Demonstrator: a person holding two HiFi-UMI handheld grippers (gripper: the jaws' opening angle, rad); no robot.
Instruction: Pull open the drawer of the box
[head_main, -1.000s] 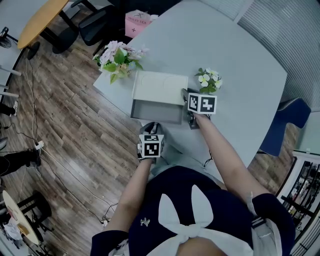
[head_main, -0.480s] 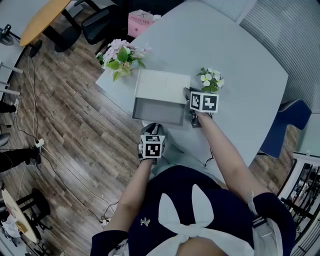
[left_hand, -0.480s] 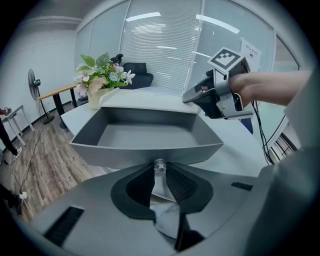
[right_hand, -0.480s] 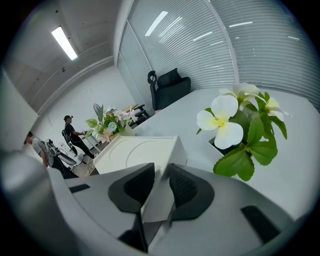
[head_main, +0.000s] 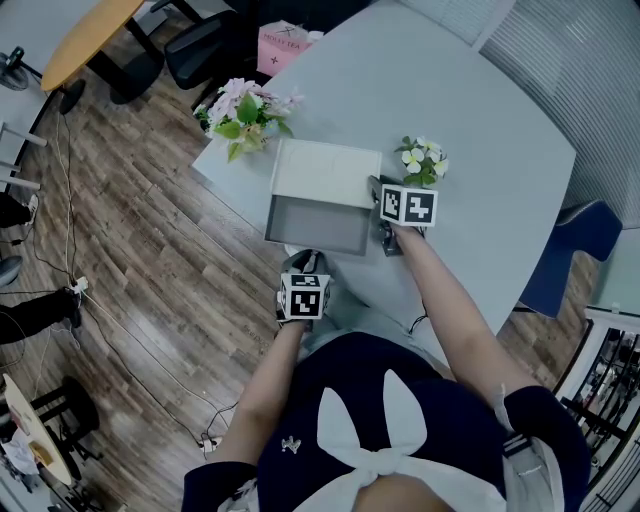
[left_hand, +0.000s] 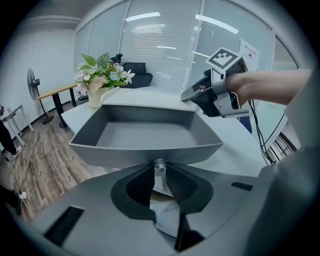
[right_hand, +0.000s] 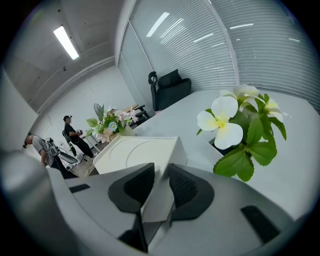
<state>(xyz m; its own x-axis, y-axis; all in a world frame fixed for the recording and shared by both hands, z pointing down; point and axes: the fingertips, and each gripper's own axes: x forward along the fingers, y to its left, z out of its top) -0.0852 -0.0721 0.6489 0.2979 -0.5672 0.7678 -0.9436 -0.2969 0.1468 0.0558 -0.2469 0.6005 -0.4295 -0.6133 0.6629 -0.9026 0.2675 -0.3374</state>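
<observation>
Your left tongs (left_hand: 159, 169) are clenched on the small clear knob (left_hand: 159, 164) of the drawer (left_hand: 145, 134). Head view hides that grip under the tongs' own body. The drawer stands pulled out of the white box (head_main: 326, 170), its front at the surface's (head_main: 480, 130) near edge, with open floor (head_main: 150, 250) beyond. Your right tongs (right_hand: 159, 175) clamp the box corner, just beside the potted flowers (right_hand: 240, 135).

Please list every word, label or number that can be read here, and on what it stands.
No text reads clearly.
Pink box: dark print, too small to read.
Paper sign on the glass wall: too blurred to read.
Marker cubes: black-and-white squares only, no letters.
</observation>
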